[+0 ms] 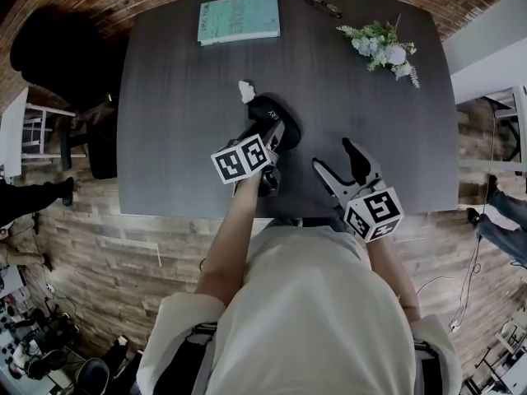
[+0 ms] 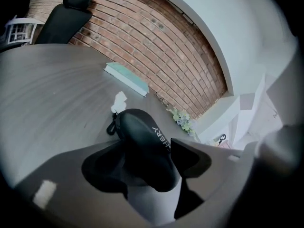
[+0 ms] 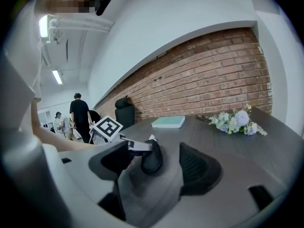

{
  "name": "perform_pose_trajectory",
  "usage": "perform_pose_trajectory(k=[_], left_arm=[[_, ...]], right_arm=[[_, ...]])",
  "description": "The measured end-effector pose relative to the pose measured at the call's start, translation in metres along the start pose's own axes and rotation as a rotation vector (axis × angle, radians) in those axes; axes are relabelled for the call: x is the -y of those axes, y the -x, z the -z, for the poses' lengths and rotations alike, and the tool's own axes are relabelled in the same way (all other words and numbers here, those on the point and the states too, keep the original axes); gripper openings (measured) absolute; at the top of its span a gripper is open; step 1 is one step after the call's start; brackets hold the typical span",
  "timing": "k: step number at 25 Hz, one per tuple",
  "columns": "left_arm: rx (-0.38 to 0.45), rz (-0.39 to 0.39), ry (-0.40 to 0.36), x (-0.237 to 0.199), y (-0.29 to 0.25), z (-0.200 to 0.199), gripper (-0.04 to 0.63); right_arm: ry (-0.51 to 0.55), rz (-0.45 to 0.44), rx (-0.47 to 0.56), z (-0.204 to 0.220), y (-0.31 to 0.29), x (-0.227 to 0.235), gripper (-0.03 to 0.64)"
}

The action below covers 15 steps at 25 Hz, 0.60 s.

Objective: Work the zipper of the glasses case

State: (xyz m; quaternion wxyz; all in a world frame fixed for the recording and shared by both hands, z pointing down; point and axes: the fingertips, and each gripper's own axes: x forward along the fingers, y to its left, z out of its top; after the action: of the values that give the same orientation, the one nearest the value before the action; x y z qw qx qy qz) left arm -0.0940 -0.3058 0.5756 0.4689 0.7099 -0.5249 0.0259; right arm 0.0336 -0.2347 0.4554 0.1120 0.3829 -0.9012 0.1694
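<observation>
I had the glasses case [image 1: 278, 113] a little short of the middle of the dark table [image 1: 181, 97], towards the edge nearest the person. It lay lengthwise, its far end towards the brick-wall side. The left gripper [image 1: 272, 138] had hold of its near end. Its jaws stood wide, one against each long side of the case, and the black shell filled the whole gap between them in the left gripper view. From that view the case's rounded top with white lettering faced up and slightly right. A small dark loop [image 2: 111, 127] hung at its far end, and a scrap of white tag [image 2: 118, 101] lay on the table just beyond that. I could not make out the zipper slider itself.

The right gripper [image 1: 333, 155] hovered over the table's near edge, on the right half, apart from the case. Its jaws were spread and it had hold of nothing; in the right gripper view only bare tabletop showed between them, with the case and the left gripper's marker cube [image 3: 107, 127] farther off.

At the table's far edge lay a teal book [image 1: 239, 19] on the left half, a pair of spectacles [image 1: 321, 5] near the middle, and a spray of pale flowers [image 1: 383, 48] by the far right corner. A black office chair [image 1: 58, 56] stood off the table's far left corner.
</observation>
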Motion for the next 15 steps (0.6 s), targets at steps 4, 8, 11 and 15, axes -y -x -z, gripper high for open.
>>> perform_pose_trajectory(k=[4,8,11,15], left_arm=[[-0.013,-0.023,0.026,-0.003,-0.010,0.003,0.295],[-0.031,-0.019,0.040,0.003,-0.023,0.003,0.319],[-0.053,0.002,0.053,0.011,-0.034,0.005,0.325],[-0.083,0.020,0.053,0.019,-0.043,0.007,0.322]], right_arm=[[-0.006,0.004,-0.007,0.002,-0.001,0.006,0.322],[-0.014,0.014,-0.007,0.003,0.002,0.012,0.321],[-0.017,0.017,-0.007,0.005,0.004,0.015,0.319],[-0.017,0.019,0.001,0.004,0.005,0.016,0.316]])
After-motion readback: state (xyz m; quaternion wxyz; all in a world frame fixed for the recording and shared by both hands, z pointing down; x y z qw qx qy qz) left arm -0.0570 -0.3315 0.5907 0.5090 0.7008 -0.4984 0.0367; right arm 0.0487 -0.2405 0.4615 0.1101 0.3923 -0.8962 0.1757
